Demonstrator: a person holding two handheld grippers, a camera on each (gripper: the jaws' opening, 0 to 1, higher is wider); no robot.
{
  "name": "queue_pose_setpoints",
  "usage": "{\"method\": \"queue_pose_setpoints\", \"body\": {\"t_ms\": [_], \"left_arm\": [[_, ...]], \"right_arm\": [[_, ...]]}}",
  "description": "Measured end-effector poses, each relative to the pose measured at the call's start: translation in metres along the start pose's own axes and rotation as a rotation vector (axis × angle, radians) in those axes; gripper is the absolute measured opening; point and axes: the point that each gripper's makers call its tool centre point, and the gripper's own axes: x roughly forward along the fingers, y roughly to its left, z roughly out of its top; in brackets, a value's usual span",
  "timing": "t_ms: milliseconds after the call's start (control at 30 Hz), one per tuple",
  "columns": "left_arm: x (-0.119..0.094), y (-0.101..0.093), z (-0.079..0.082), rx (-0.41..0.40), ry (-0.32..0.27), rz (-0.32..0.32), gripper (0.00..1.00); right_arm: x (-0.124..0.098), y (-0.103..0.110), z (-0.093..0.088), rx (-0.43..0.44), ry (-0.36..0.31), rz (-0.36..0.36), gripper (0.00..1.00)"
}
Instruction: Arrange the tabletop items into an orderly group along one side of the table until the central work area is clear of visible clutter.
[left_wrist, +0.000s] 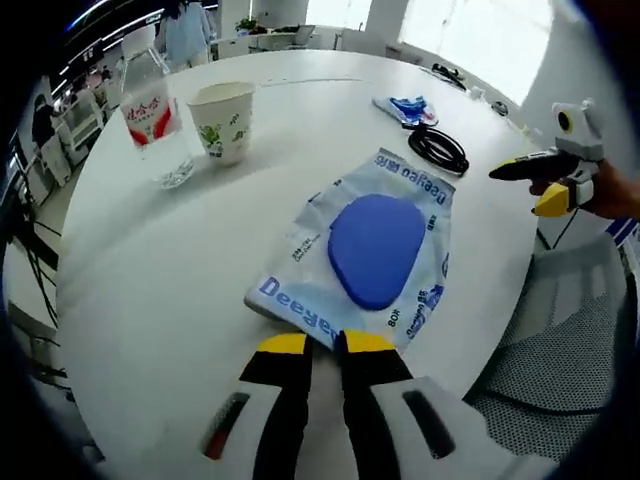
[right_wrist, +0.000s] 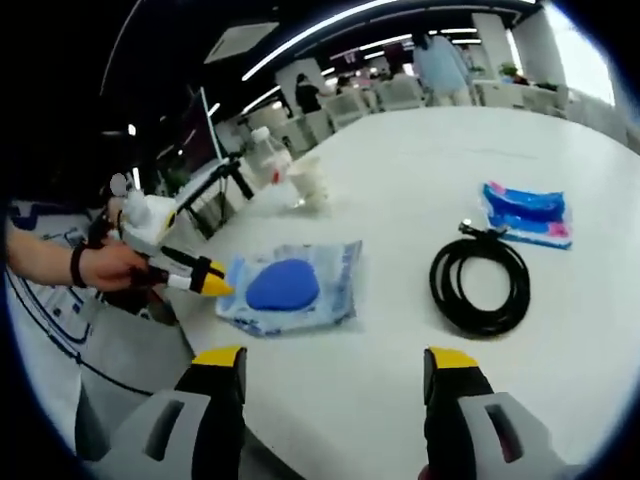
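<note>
Two grippers work at a big white tabletop (left_wrist: 150, 300). The left gripper (left_wrist: 325, 343) has its yellow tips pinched close together on the near edge of a wet wipes pack (left_wrist: 375, 250). The pack is light blue with a dark blue lid, and it lies flat near the edge of the tabletop. In the right gripper view, the left gripper (right_wrist: 212, 285) touches the left side of the pack (right_wrist: 290, 285), held by a hand (right_wrist: 105, 265). The right gripper (right_wrist: 335, 358) is spread wide and holds nothing. A coiled black cable (right_wrist: 480, 280) lies just ahead of it. A small blue tissue packet (right_wrist: 527, 213) sits beyond the cable. Farther off stand a paper cup (left_wrist: 223, 120) and a clear water bottle (left_wrist: 150, 115), side by side.
</note>
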Motion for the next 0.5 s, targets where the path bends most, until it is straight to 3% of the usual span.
{"method": "queue_pose_setpoints", "body": {"t_ms": [167, 267, 500], "left_arm": [[0.005, 0.003, 0.002, 0.01, 0.002, -0.01, 0.06], [0.006, -0.005, 0.006, 0.016, 0.001, -0.022, 0.06], [0.009, -0.009, 0.004, 0.016, 0.001, -0.04, 0.06]], "right_arm": [[0.019, -0.001, 0.001, 0.106, -0.02, 0.014, 0.61], [0.031, 0.0, -0.006, 0.15, -0.017, 0.012, 0.56], [0.036, 0.009, -0.005, 0.169, -0.014, 0.026, 0.52]]}}
